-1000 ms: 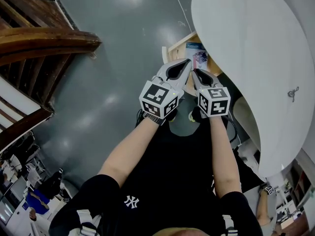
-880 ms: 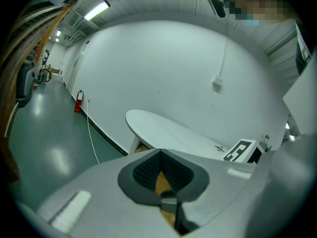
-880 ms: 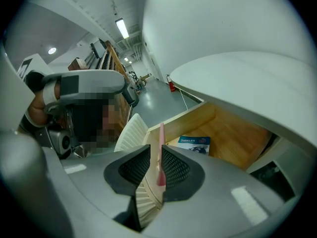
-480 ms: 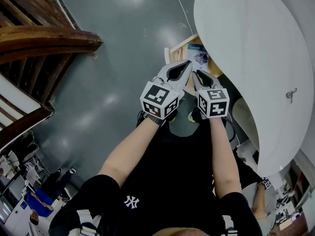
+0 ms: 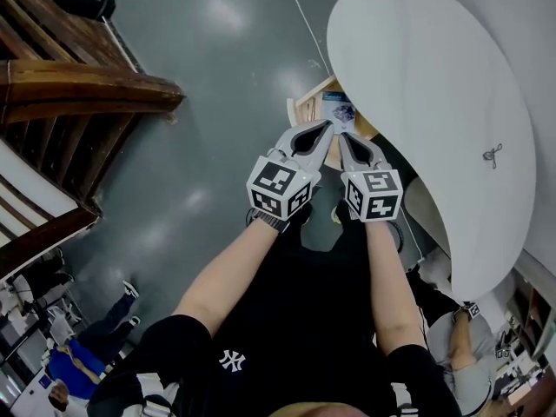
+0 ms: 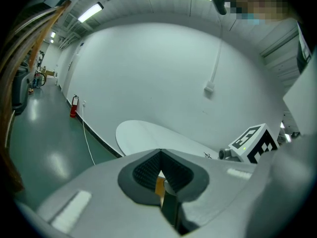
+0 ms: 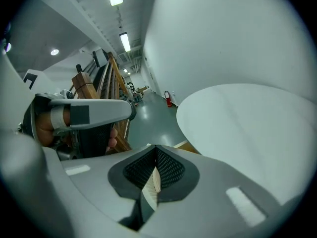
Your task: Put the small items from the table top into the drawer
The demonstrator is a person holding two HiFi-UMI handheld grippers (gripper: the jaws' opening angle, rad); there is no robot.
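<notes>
**Target item lies to the right; the right gripper is nearer**

1. The left gripper has its jaws together at the tips. In its own view we see only the hollow between the pads, and nothing is clamped there.

2. The open drawer lies just beyond and below the tips of both grippers. A printed card lies inside it.

3. The right gripper sits just beside the left one and points the same way, toward the drawer. Its jaws have just closed and now stand together. We see nothing held between them.

4. The table spreads to the right of the right gripper. The only small item we can find on it is a dark, wiry piece near the far right side. It is well apart from both grippers.

5. The key relation is that the item lies off the right gripper's outer side, not along the line its jaws point. The left gripper is farther away, with the right gripper between it and the item.

6. We cannot determine the item's long axis, because it shows too small.

7. We judge that the pick falls to the right gripper. It would need to turn right, away from the drawer, and part its jaws before reaching the item.
</notes>
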